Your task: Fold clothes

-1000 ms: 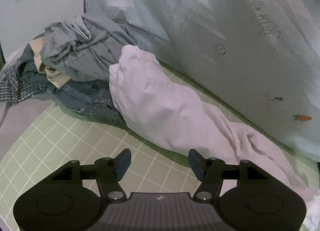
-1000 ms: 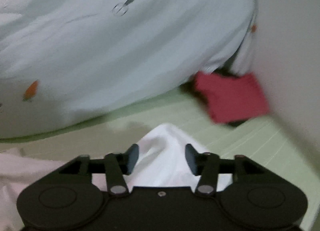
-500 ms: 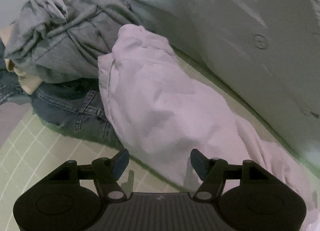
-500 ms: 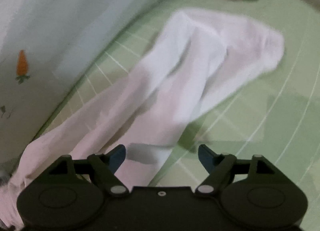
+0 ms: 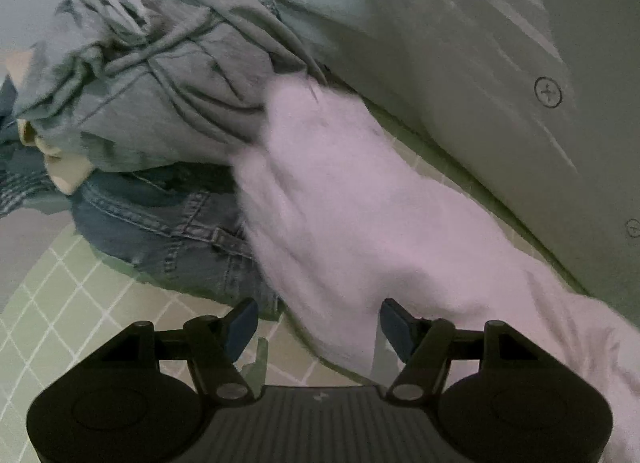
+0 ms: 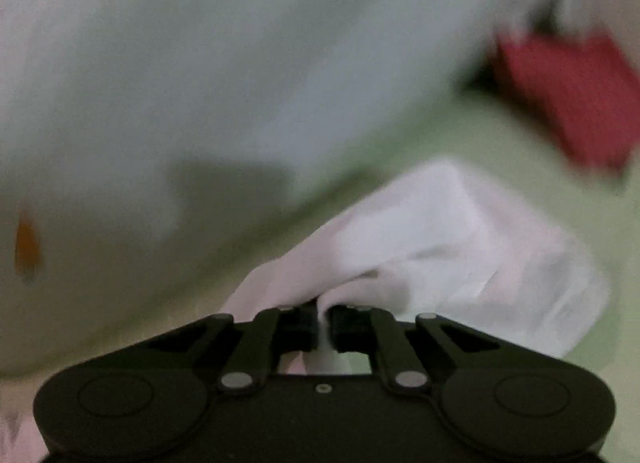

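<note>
The work surface is a bed covered by a green checked sheet (image 5: 60, 327), bounded on its far side by a pale duvet (image 5: 500, 63) printed with small carrots.

The white garment (image 5: 360, 215) lies stretched along the foot of the duvet, with its long axis parallel to the duvet edge. One end abuts the pile of grey and denim clothes (image 5: 160, 103); the other end points toward a red item (image 6: 568, 99) at the duvet's far corner.

Right claw (image 6: 323, 323): jaws closing, with a pinch of white fabric between them near the end by the red item. The fabric bunches at the pads, so it appears gripped.

Left claw (image 5: 318, 323): jaws stand well apart and hold nothing. The garment's near edge lies directly ahead, just past the pads, at the end toward the clothes pile.

Judgement: the coming move depends on the left claw, which is the nearer to the free end. It must advance and close on that edge, so the garment can be lifted along its long axis and spread clear of the duvet.
</note>
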{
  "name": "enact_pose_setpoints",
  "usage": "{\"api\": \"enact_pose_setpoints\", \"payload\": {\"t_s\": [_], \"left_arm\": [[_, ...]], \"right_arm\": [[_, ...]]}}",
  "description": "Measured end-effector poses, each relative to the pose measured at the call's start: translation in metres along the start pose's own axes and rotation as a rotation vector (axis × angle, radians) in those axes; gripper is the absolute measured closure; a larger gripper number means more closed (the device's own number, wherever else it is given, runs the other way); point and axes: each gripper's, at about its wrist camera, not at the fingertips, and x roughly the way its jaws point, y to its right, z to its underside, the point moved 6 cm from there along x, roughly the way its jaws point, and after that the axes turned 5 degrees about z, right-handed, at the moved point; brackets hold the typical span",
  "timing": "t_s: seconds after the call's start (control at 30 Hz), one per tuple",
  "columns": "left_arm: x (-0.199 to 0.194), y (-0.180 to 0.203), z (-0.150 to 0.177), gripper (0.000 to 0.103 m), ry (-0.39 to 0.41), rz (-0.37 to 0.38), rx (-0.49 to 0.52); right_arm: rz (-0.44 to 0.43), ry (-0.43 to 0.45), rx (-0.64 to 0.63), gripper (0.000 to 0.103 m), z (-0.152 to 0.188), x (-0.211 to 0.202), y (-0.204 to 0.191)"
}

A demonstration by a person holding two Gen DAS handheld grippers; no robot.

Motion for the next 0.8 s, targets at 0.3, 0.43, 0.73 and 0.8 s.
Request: {"api": "enact_pose_setpoints", "payload": {"t_s": [0.3, 0.43, 0.73, 0.8], "left_arm": [[0.002, 0.007, 0.01, 0.035, -0.011, 0.055, -0.021], [0.015, 0.022, 0.006, 0.035, -0.016, 0.109, 0.0], [0.03, 0.041, -0.005, 0.043, -0.04, 0.134, 0.004], [0.031, 0.038, -0.006, 0.047, -0.042, 0.137, -0.028]], "right_arm": [[0.096, 0.118, -0.076, 0.025, -0.03, -0.02, -0.032], [0.037, 0.0, -0.051, 0.025, 0.04, -0.045, -0.029], [-0.085, -0.079, -0.051, 0.024, 0.106, -0.082, -0.034], [-0.102, -0.081, -0.011, 0.024, 0.103, -0.086, -0.028]]}}
